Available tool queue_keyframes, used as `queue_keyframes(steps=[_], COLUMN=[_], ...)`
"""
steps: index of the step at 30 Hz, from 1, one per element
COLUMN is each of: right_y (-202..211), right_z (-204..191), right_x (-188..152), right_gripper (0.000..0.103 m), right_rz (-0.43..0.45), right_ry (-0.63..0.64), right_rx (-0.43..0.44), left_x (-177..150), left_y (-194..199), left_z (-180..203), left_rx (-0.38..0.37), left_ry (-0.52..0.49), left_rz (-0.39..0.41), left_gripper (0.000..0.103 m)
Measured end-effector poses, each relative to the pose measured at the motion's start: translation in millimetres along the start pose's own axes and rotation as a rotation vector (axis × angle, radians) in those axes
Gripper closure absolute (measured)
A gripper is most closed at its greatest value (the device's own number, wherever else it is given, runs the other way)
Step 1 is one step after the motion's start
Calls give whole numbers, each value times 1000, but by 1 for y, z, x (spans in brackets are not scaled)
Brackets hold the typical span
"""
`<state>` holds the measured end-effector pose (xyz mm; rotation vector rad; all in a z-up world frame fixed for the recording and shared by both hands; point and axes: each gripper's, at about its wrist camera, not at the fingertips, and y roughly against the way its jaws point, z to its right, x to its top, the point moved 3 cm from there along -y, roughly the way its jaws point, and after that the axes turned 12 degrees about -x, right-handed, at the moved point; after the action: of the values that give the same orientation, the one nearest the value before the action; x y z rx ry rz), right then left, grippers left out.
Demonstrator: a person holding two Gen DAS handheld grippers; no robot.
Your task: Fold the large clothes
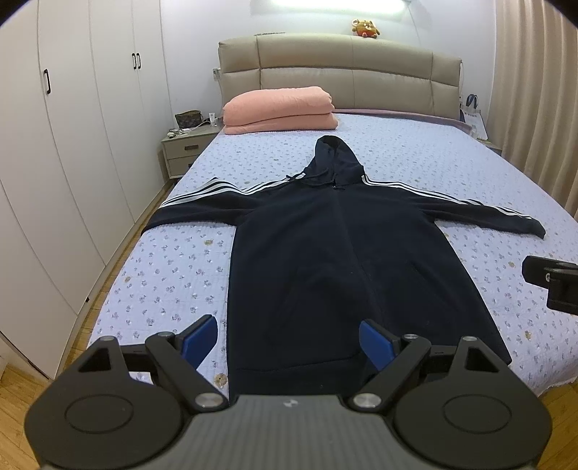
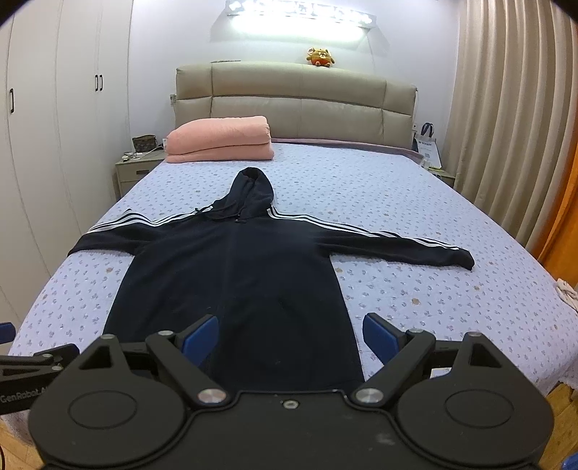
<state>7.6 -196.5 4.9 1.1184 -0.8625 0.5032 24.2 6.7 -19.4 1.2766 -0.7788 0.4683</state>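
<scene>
A dark navy hoodie (image 1: pixel 325 253) (image 2: pixel 234 282) with white sleeve stripes lies flat on the bed, front up, hood towards the headboard and both sleeves spread wide. My left gripper (image 1: pixel 289 341) hangs open above the hem's left part, blue pads wide apart, nothing between them. In the right wrist view my right gripper (image 2: pixel 290 338) stands open over the hem's right corner, clear of the cloth. The right gripper's body (image 1: pixel 552 283) shows at the right edge of the left wrist view, and the left gripper (image 2: pixel 32 358) shows at the lower left of the right wrist view.
The bed (image 1: pixel 433 162) has a floral lilac quilt. A folded pink blanket (image 1: pixel 278 110) lies by the padded headboard (image 1: pixel 343 72). White wardrobes (image 1: pixel 72 144) and a nightstand (image 1: pixel 184 152) stand left. Curtains (image 2: pixel 505 126) hang right. A plush toy (image 1: pixel 365 28) sits above the headboard.
</scene>
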Motion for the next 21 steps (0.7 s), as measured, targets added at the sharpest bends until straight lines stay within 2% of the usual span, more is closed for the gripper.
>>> queue_keyframes(steps=[21], right_y=[1], right_z=[0], right_x=[2], right_gripper=[0], right_rz=[-9], right_ry=[7], right_rx=[16], left_x=[1], left_y=[-2], left_z=[1], left_rx=[7], left_ry=[12], left_rz=[-9], left_gripper=[16])
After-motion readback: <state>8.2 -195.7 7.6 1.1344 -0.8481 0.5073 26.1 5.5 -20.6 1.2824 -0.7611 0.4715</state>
